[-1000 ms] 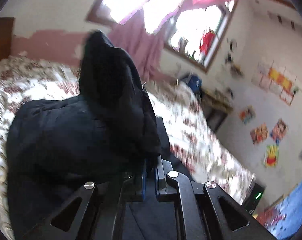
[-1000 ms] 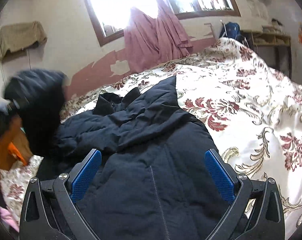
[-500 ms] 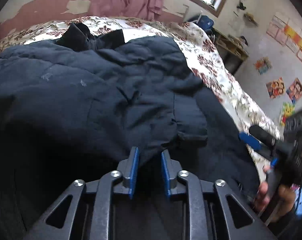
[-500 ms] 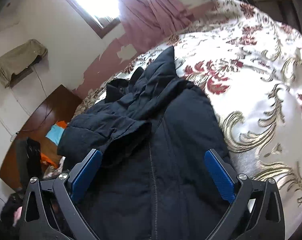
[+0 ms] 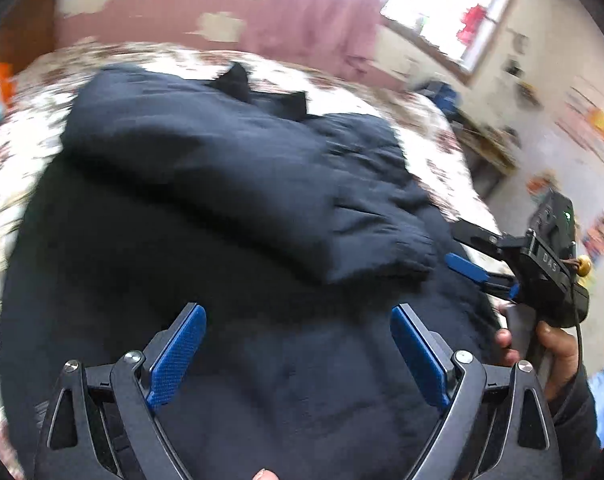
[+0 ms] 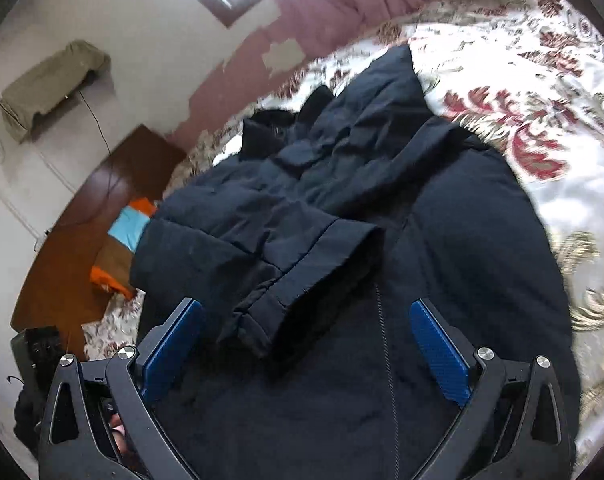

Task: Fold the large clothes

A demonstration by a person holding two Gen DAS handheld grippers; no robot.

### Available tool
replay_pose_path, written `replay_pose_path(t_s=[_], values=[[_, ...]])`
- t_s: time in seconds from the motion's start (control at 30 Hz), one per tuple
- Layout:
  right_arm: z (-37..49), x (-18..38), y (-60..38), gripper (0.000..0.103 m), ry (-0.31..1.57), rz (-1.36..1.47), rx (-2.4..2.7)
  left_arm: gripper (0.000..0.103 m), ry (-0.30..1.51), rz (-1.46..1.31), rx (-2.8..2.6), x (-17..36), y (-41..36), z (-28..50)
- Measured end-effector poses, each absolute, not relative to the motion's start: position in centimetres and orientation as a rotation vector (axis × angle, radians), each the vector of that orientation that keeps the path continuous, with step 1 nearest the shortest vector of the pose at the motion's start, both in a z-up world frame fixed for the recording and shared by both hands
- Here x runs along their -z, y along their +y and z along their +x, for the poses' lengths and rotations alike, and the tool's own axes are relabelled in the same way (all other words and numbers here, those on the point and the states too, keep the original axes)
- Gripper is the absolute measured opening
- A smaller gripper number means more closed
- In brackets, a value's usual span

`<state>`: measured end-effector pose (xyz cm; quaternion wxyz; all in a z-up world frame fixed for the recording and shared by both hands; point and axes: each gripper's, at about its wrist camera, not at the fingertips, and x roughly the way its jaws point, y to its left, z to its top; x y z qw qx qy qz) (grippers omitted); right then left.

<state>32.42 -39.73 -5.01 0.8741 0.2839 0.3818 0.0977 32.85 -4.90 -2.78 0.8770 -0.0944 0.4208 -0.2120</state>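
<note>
A large dark navy padded jacket (image 5: 230, 184) lies spread on the bed, one sleeve (image 5: 374, 232) folded across its body. It also shows in the right wrist view (image 6: 442, 240), with the sleeve cuff (image 6: 310, 272) lying over the front by the zip. My left gripper (image 5: 298, 356) is open and empty just above the jacket's lower part. My right gripper (image 6: 306, 356) is open and empty above the jacket, the cuff between and beyond its fingers. The right gripper also shows in the left wrist view (image 5: 486, 264), held in a hand at the jacket's right edge.
The bed has a white floral cover (image 6: 542, 80). A wooden surface (image 6: 82, 240) with orange and blue cloths (image 6: 122, 240) stands to the left. Pink curtains (image 5: 302, 20) and a window are behind the bed, shelves and posters on the right wall.
My left gripper carried the sleeve across the jacket, laid it down, opened and drew back. My right gripper stayed open and moved closer over the jacket.
</note>
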Motion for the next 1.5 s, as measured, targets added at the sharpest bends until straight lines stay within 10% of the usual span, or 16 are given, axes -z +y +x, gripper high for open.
replay_pose_path(t_s=[0.33, 0.5, 0.6, 1.0, 1.5], values=[[35.6, 6.8, -38.4, 0.099, 0.867, 0.719, -0.129, 0.093, 0.825, -0.262, 0.148, 1.9, 6.0, 33.3], [36.0, 7.6, -38.1, 0.026, 0.892, 0.764, -0.086, 0.093, 0.82, -0.287, 0.09, 1.4, 8.5, 35.3], [36.0, 7.6, -37.6, 0.006, 0.892, 0.729, -0.081, 0.093, 0.802, -0.295, 0.078, 0.5, 9.3, 36.7], [38.1, -5.1, -38.9, 0.005, 0.615, 0.265, 0.035, 0.093, 0.739, -0.2, 0.089, -1.7, 7.1, 42.3], [44.6, 0.8, -39.4, 0.012, 0.753, 0.173, 0.076, 0.093, 0.846, -0.054, 0.113, 1.7, 0.4, 50.4]])
